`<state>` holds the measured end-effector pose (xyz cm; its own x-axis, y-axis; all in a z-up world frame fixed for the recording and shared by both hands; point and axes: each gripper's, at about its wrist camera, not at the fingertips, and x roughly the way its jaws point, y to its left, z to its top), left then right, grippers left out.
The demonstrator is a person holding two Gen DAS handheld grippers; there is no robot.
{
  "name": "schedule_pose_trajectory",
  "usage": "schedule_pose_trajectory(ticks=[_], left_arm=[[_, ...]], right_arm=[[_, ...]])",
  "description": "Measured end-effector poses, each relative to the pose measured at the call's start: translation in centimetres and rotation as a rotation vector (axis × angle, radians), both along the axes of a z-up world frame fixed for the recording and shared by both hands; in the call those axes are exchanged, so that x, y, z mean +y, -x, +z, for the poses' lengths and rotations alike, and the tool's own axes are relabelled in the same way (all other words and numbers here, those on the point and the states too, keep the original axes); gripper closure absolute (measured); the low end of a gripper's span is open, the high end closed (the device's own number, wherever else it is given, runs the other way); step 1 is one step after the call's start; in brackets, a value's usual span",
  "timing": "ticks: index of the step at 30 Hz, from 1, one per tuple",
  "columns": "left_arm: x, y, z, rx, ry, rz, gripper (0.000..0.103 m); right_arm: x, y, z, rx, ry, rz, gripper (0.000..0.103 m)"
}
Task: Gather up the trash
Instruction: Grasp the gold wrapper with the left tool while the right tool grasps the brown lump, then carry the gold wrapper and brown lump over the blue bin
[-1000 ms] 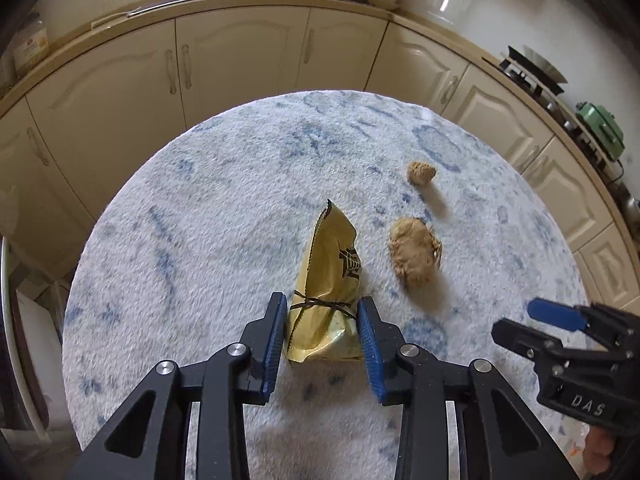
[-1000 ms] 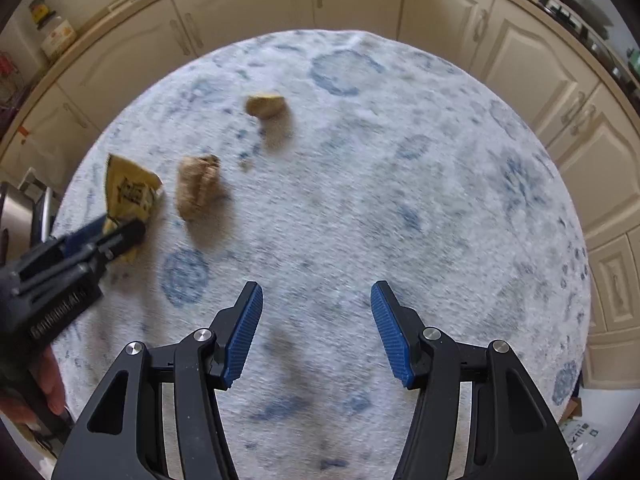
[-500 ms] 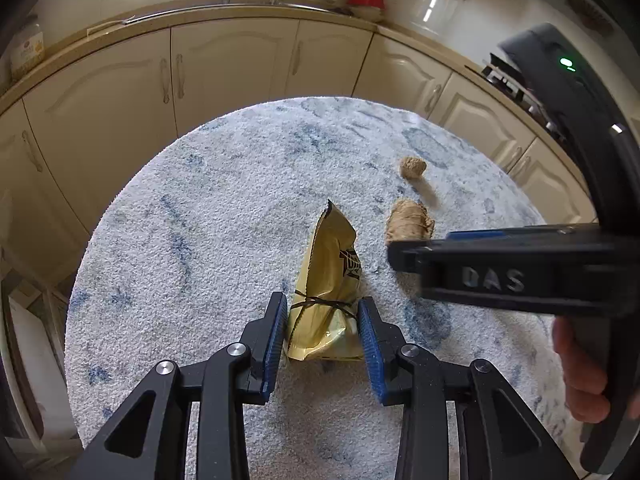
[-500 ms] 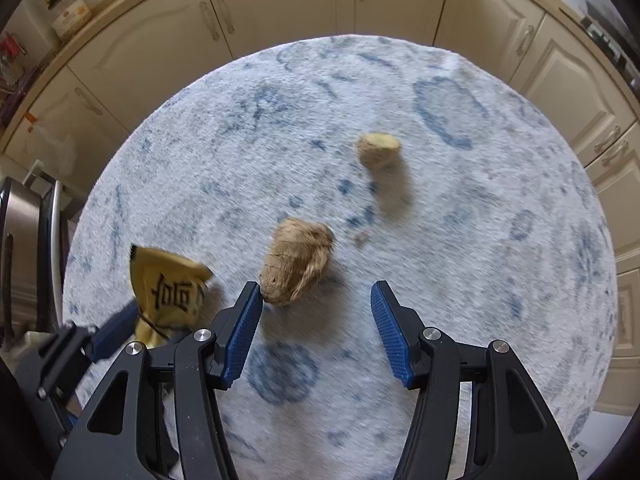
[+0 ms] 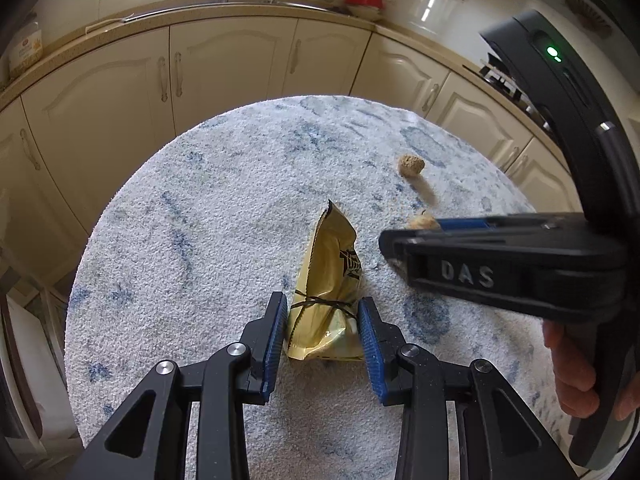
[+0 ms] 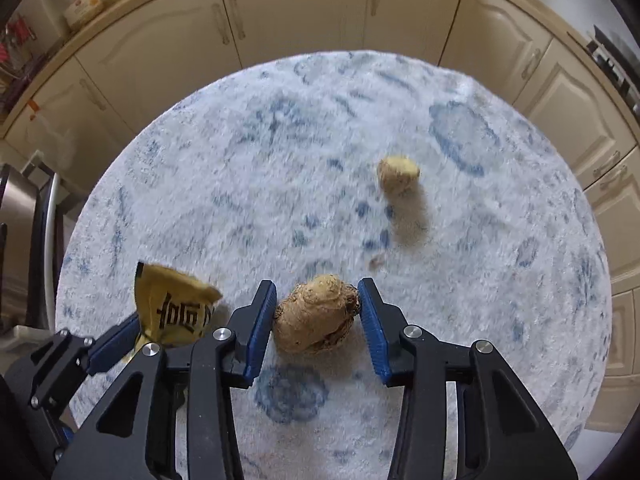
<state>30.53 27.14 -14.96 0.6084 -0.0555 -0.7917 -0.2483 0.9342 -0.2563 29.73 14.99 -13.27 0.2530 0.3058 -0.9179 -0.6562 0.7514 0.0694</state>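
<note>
Left gripper (image 5: 323, 330) grips wrapper (image 5: 328, 288); right gripper (image 6: 318, 322) straddles paper ball (image 6: 316, 314).

The right gripper (image 5: 404, 240) is hiding most of the big paper wad (image 5: 422, 223). The far wad (image 6: 398, 173) is blurring, and the left gripper (image 6: 120, 338) is covering the wrapper's (image 6: 176, 304) lower end.

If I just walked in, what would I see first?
The yellow snack wrapper pinched in the left gripper, just above the fuzzy blue-and-white table cover. Beside it, the right gripper straddles a big brown crumpled paper ball, its fingers close against both sides. A smaller paper ball lies farther back.
</note>
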Motion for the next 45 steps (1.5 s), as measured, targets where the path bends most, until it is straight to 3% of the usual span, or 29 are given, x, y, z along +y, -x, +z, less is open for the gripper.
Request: schedule_pose_trajectory(ticks=[10, 16, 32, 34, 36, 40, 44, 45], left_arm=[[-1.2, 1.0, 0.6, 0.043, -0.003, 0.017, 0.071], [-3.0, 2.3, 1.4, 0.054, -0.011, 0.005, 0.072], [-13.0, 5.7, 4.7, 0.004, -0.057, -0.168, 0.079], [-14.3, 5.7, 4.9, -0.005, -0.064, -0.194, 0.086], [-15.7, 5.7, 5.1, -0.015, -0.078, -0.219, 0.103], [-17.7, 5.1, 4.9, -0.010, -0.074, -0.277, 0.102], [-17.4, 4.9, 4.2, 0.004, -0.088, -0.249, 0.097], [-17.4, 5.1, 4.2, 0.005, -0.100, -0.235, 0.089]], right_arm=[[-5.2, 2.6, -0.2, 0.091, -0.058, 0.000, 0.061], [-8.6, 4.4, 0.1, 0.101, -0.082, -0.032, 0.061], [-18.9, 7.3, 1.4, 0.070, -0.134, -0.167, 0.061], [-20.6, 7.4, 1.3, 0.068, -0.140, -0.198, 0.061], [-22.3, 7.5, 1.0, 0.068, -0.144, -0.229, 0.061], [-25.6, 7.6, 0.5, 0.070, -0.143, -0.293, 0.061], [-28.8, 7.8, -0.1, 0.068, -0.143, -0.360, 0.061], [-29.2, 7.8, -0.2, 0.068, -0.143, -0.369, 0.061]])
